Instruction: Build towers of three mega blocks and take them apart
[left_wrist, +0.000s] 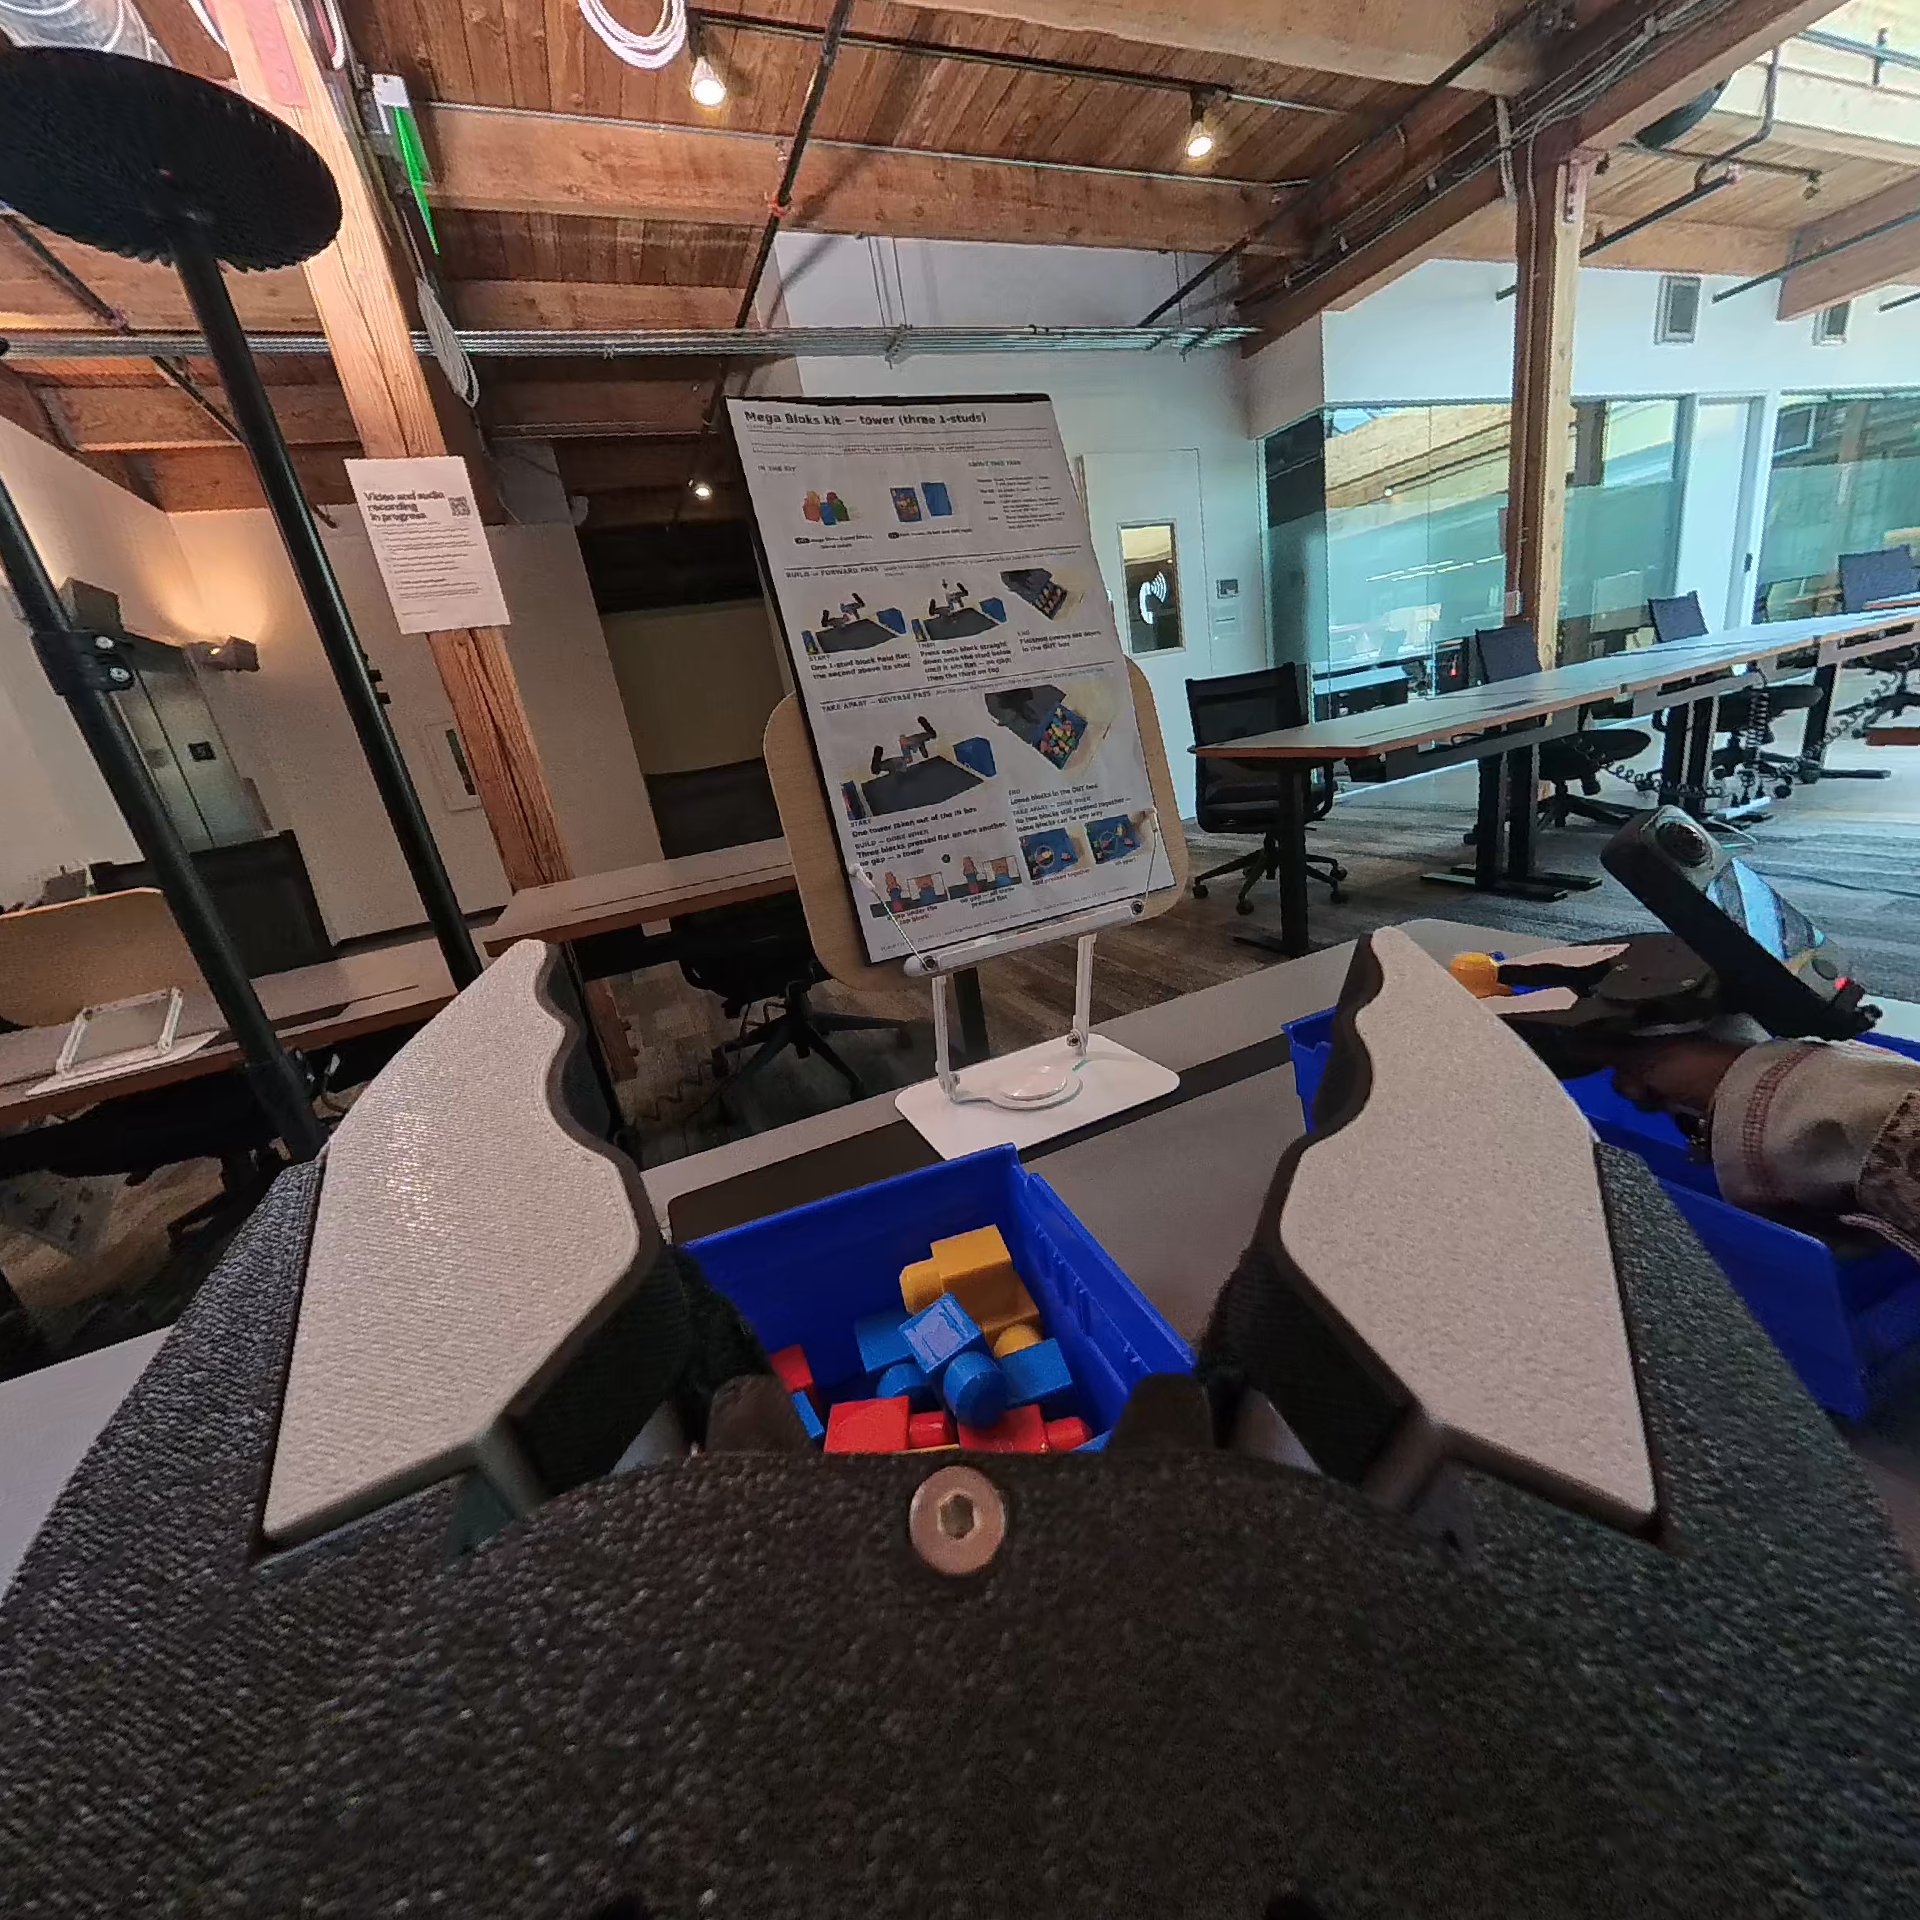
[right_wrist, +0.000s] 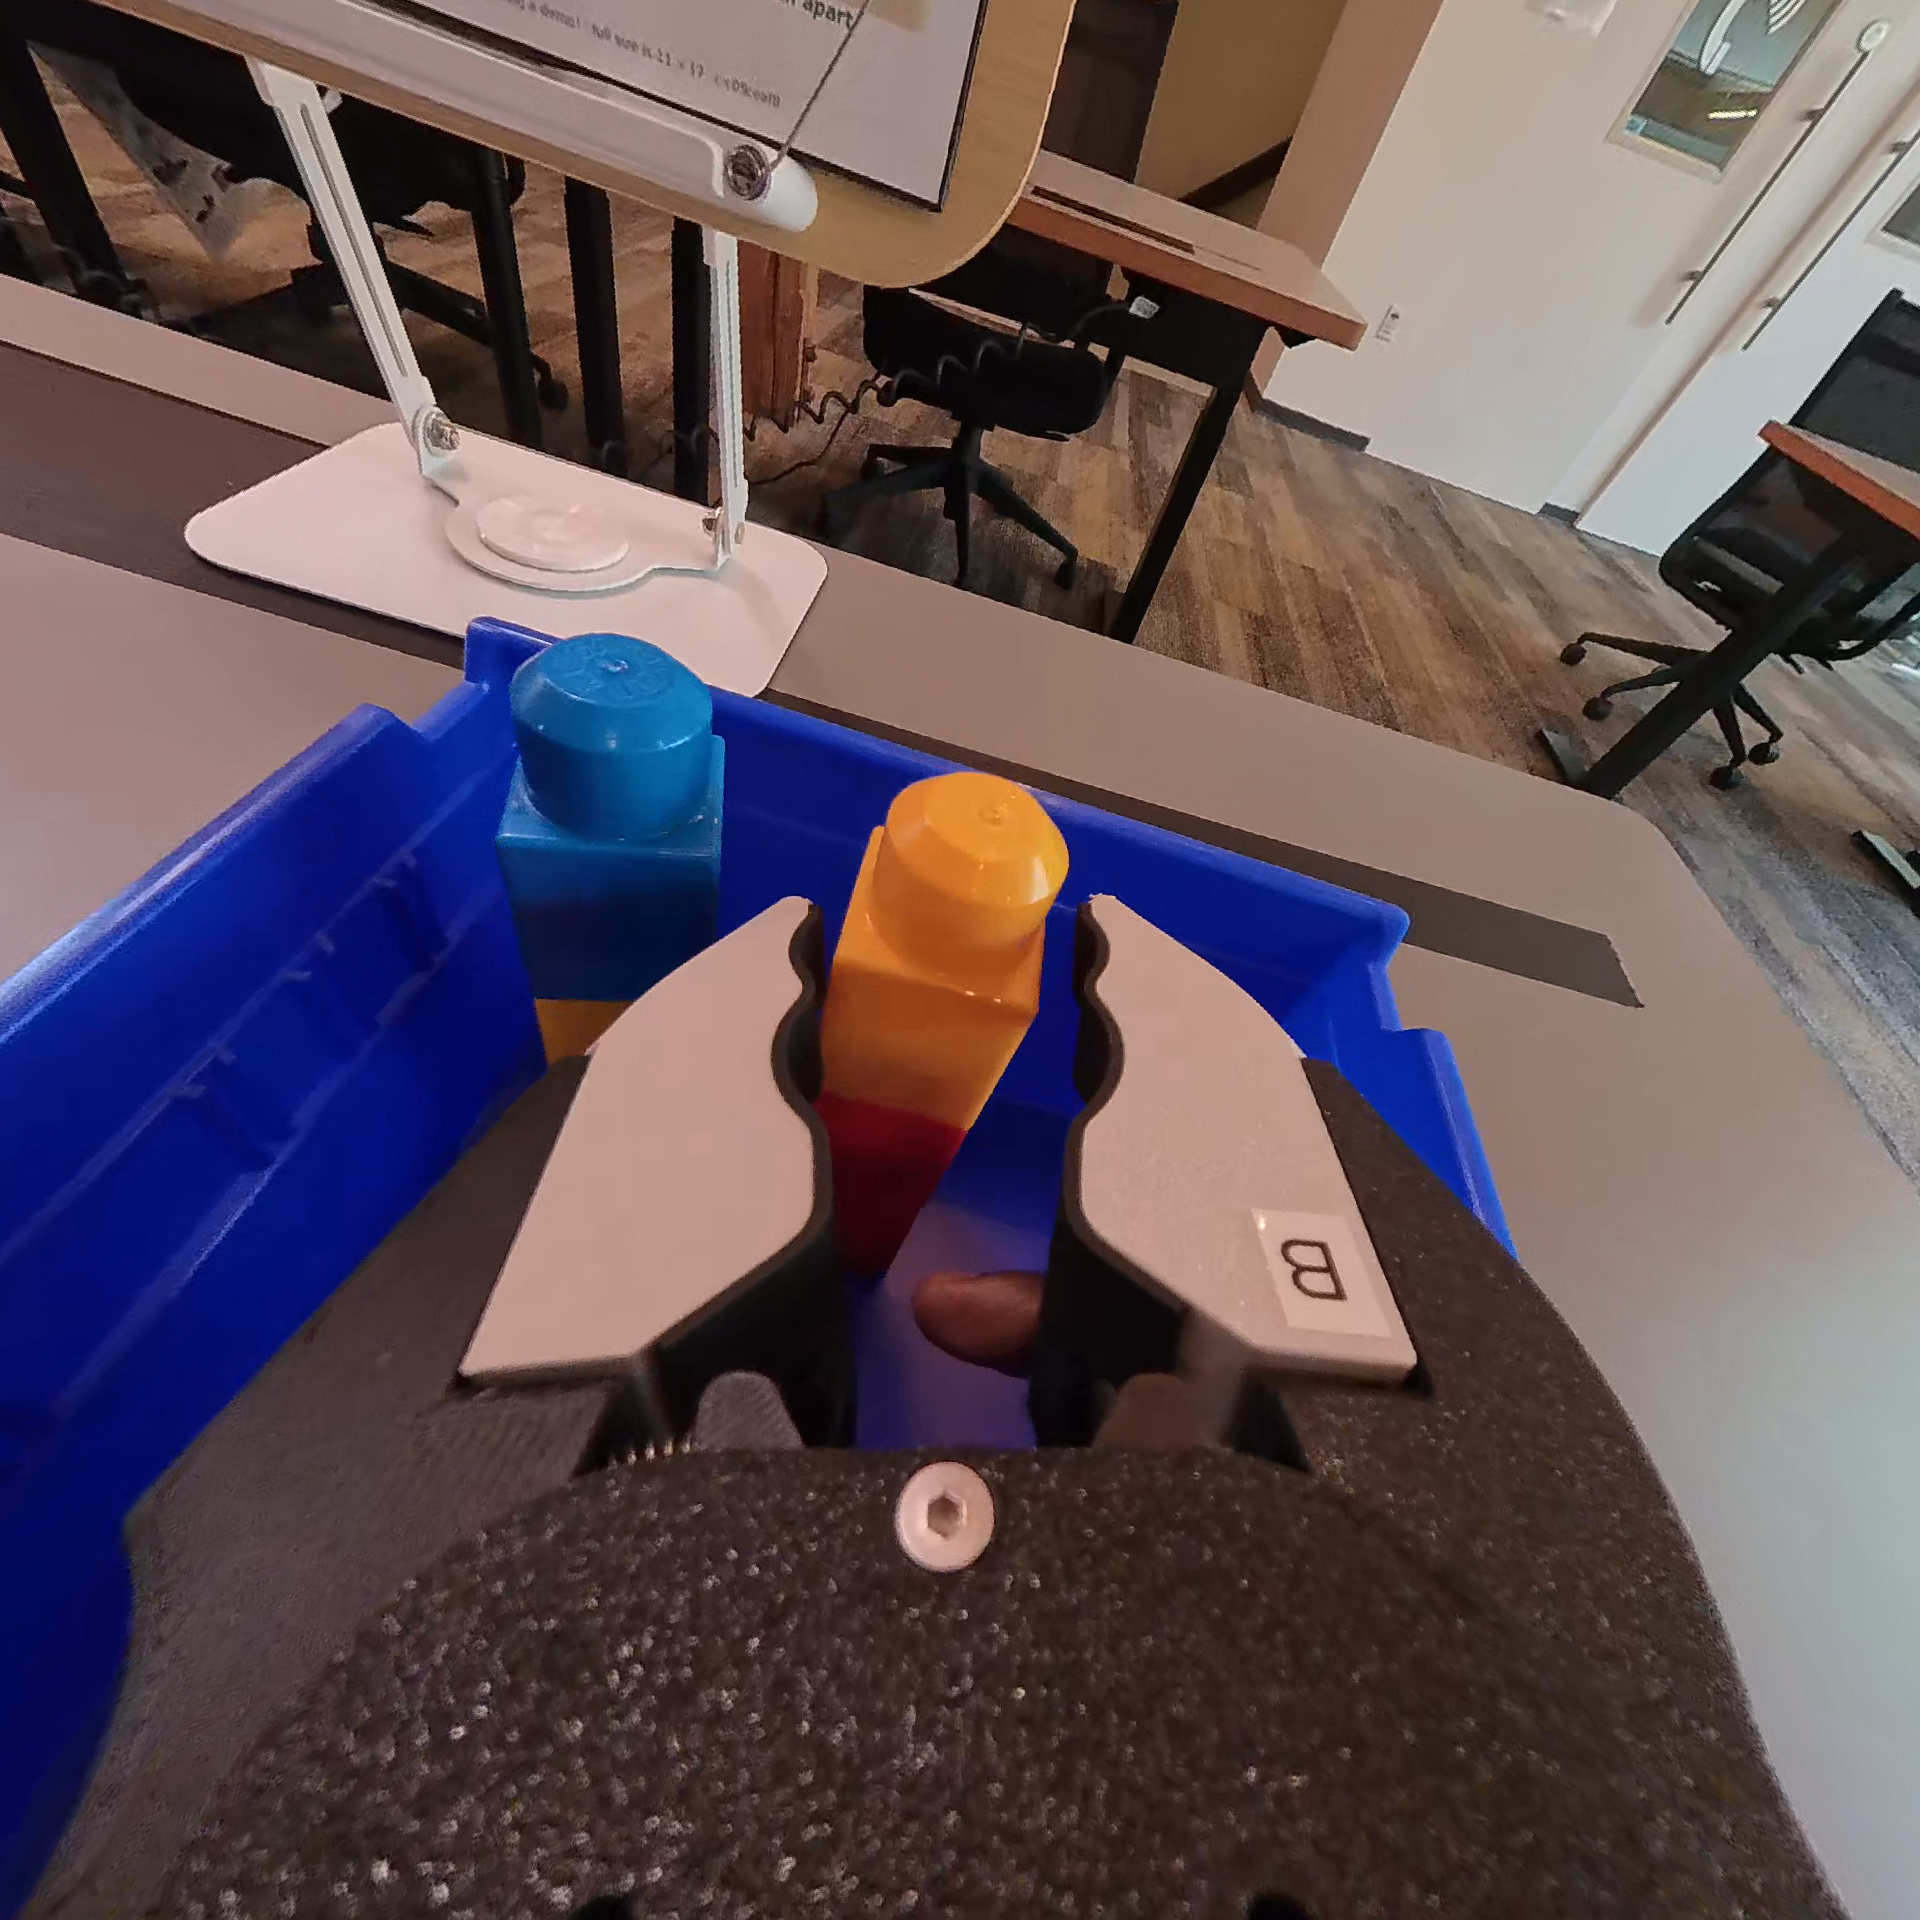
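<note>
- My right gripper (right_wrist: 940, 935) sat spread around the orange-topped plastic block tower (right_wrist: 935, 987) inside the blue plastic bin (right_wrist: 260, 1039); a gap showed at the right pad, so nothing was pinched.
- My left gripper (left_wrist: 956, 987) hung wide open and empty above the second blue bin of loose blocks (left_wrist: 831, 1247).
- I reckoned the trick was backing straight off without tipping it.
- Count: two towers standing, the other one blue-topped (right_wrist: 613, 831); two bins; two grippers.
</note>
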